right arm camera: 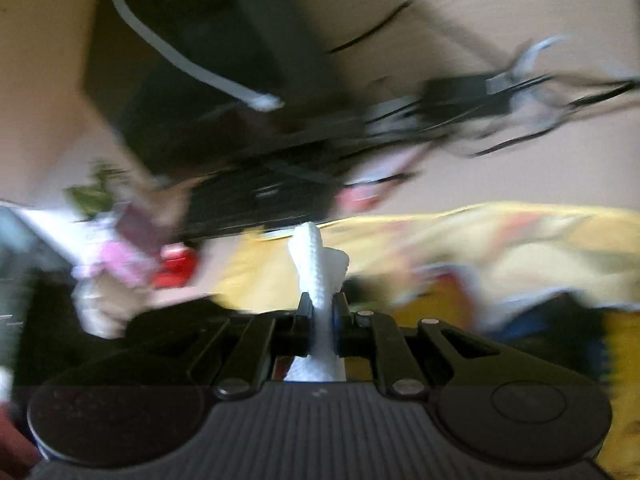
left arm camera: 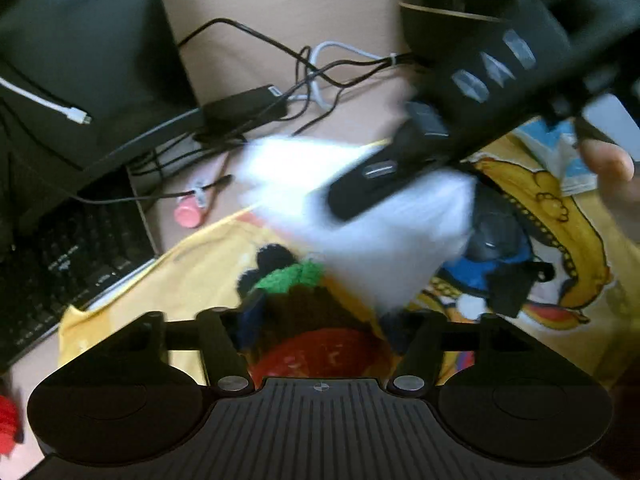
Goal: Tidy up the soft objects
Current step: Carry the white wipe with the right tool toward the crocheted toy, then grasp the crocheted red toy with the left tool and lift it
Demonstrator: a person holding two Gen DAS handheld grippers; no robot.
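Right gripper (right arm camera: pixel 323 316) clamped tight on a white knitted cloth (right arm camera: pixel 318 268), pinched near the middle so both ends hang free, probably to carry it off without dragging. Shows up in the left wrist view too: white cloth blur at centre frame, dangling under the other tool's black body, lifted clear over the yellow printed fabric (left arm camera: pixel 576 216). Heavy motion smear in both views, so looks mid-swing.

Left gripper (left arm camera: pixel 320 332) spread wide, nothing between the fingers, hovering low at bottom centre over a knitted toy (left arm camera: pixel 296 280) with green, black and brown yarn, plus something red just under it. Likely lined up to grab next, just a guess though.

Clutter all around: keyboard (left arm camera: pixel 72 272) at lower left, dark monitor base (left arm camera: pixel 80 60) upper left, a tangle of black cables (left arm camera: pixel 312 76) and a power brick top centre, pink round thing (left arm camera: pixel 188 214) beside the cloth's edge. A person's fingers (left arm camera: pixel 608 164) at the right edge. Right view also has pink and red soft bits (right arm camera: pixel 172 268) at mid left, too blurry to name.

Main snag risk: cables right behind the yellow fabric, and both tools crowding the same patch.
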